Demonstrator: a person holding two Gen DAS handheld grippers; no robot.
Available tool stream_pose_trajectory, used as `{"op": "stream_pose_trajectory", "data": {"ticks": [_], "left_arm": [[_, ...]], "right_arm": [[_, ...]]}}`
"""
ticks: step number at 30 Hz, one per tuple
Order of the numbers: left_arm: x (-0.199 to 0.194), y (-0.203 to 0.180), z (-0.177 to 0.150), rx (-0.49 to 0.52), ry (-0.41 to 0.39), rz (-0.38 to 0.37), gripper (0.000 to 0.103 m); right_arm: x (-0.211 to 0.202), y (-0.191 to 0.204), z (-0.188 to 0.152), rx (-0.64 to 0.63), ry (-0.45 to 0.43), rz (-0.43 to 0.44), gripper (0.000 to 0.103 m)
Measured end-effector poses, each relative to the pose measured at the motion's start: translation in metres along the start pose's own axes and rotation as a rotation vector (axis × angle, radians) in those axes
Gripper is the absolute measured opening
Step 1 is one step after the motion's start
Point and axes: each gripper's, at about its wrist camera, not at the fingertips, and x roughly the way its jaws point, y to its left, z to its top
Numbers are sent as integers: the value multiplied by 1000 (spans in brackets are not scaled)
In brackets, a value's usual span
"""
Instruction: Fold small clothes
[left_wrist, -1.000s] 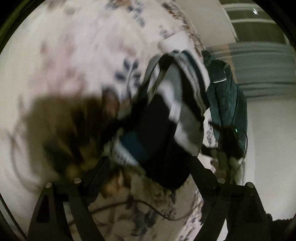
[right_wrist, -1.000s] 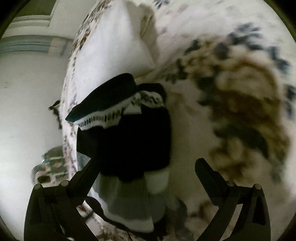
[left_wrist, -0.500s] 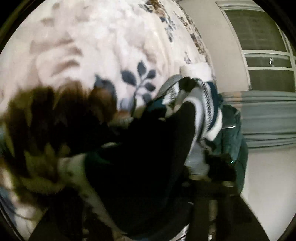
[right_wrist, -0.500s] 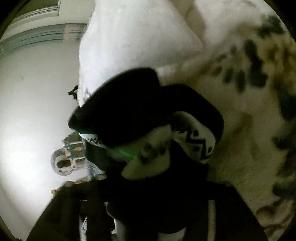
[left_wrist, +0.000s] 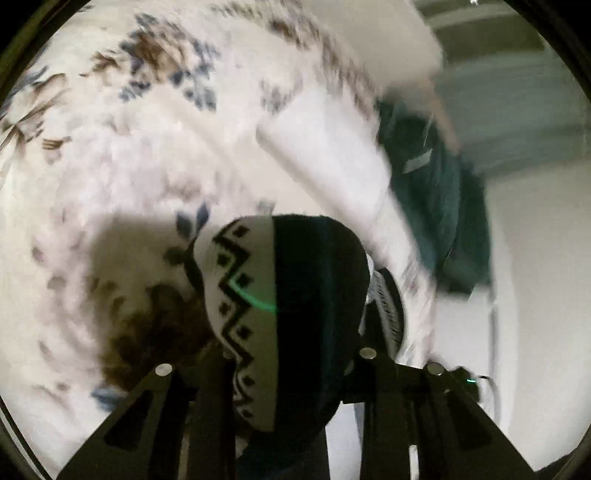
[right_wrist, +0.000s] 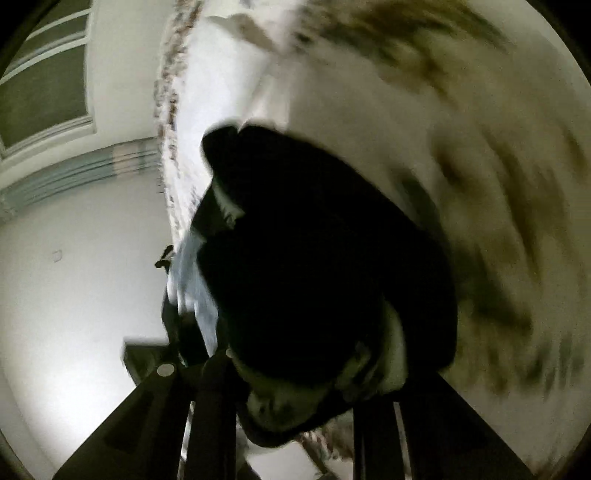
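A small knit garment (left_wrist: 303, 280), dark with a white band of black zigzags, bulges up between the fingers of my left gripper (left_wrist: 288, 362). Its jaws are closing, and the cloth is pinched between them, a little above the floral bedspread (left_wrist: 129, 147). In the right wrist view the same dark garment (right_wrist: 325, 258) fills the middle, with its white patterned band low down. My right gripper (right_wrist: 291, 373) has this cloth bunched between its closing jaws. The fingertips of both grippers are hidden under the fabric.
A white pillow (left_wrist: 332, 155) lies on the bed beyond the garment. A dark green piece of clothing (left_wrist: 436, 206) hangs at the bed's edge on the right. Past the edge are pale floor (right_wrist: 74, 277) and a window (right_wrist: 44, 74).
Both grippers went from wide open around the crumpled garment to closed on it. The garment has come up off the bedspread, and both views have swung and rolled.
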Motion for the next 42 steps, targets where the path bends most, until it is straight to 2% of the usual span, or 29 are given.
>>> {"op": "stream_pose_trajectory", "data": {"ticks": [1, 2, 3, 4, 5, 7, 10, 12, 14, 15, 17, 18, 19, 22, 23, 24, 26, 30, 33, 36, 42], "left_arm": [[9, 4, -4, 20, 53, 46, 35], [19, 12, -11, 24, 94, 100, 48], [25, 19, -19, 20, 115, 130, 56], [32, 28, -28, 5, 135, 156, 62], [34, 38, -40, -23, 141, 174, 62], [24, 47, -59, -49, 112, 190, 62], [-9, 52, -95, -70, 47, 231, 69], [-33, 59, -116, -85, -7, 256, 74], [-45, 72, -132, -84, -49, 353, 85], [-46, 78, -138, -73, -57, 385, 85], [-37, 100, -154, -62, -45, 484, 85], [-30, 107, -157, -63, -29, 505, 85], [-18, 118, -163, -57, -9, 521, 85], [1, 113, -163, 16, -31, 561, 103], [7, 111, -162, 20, -33, 589, 103], [10, 109, -162, 23, -35, 615, 103], [16, 106, -161, 15, -51, 654, 103], [22, 99, -160, -1, -74, 689, 103], [25, 99, -157, -5, -68, 695, 103], [33, 96, -153, -10, -45, 701, 103], [46, 95, -149, -18, -35, 747, 103]], "right_arm": [[1, -7, -15, -5, 7, -28, 23], [5, -15, -27, -18, 20, -75, 25], [12, -25, -34, -33, 43, -134, 28], [18, -32, -38, -54, 65, -199, 30], [25, -37, -41, -93, 97, -269, 35], [30, -47, -46, -175, 120, -341, 58], [11, -51, -49, -281, 46, -389, 103], [-2, -61, -52, -331, -3, -469, 103], [-20, -62, -48, -338, -116, -532, 103], [-28, -68, -50, -346, -156, -533, 103], [-35, -77, -44, -374, -224, -650, 103], [-35, -83, -41, -383, -258, -701, 103], [-31, -91, -35, -394, -268, -746, 103], [-13, -116, -8, -406, -220, -841, 103], [1, -125, -2, -425, -191, -862, 103], [10, -129, -1, -466, -210, -886, 103], [18, -126, -12, -558, -314, -916, 103], [26, -138, -39, -697, -532, -881, 103], [15, -156, -57, -732, -624, -817, 103], [1, -148, -53, -717, -618, -786, 103], [-11, -150, -58, -728, -620, -796, 103]]}}
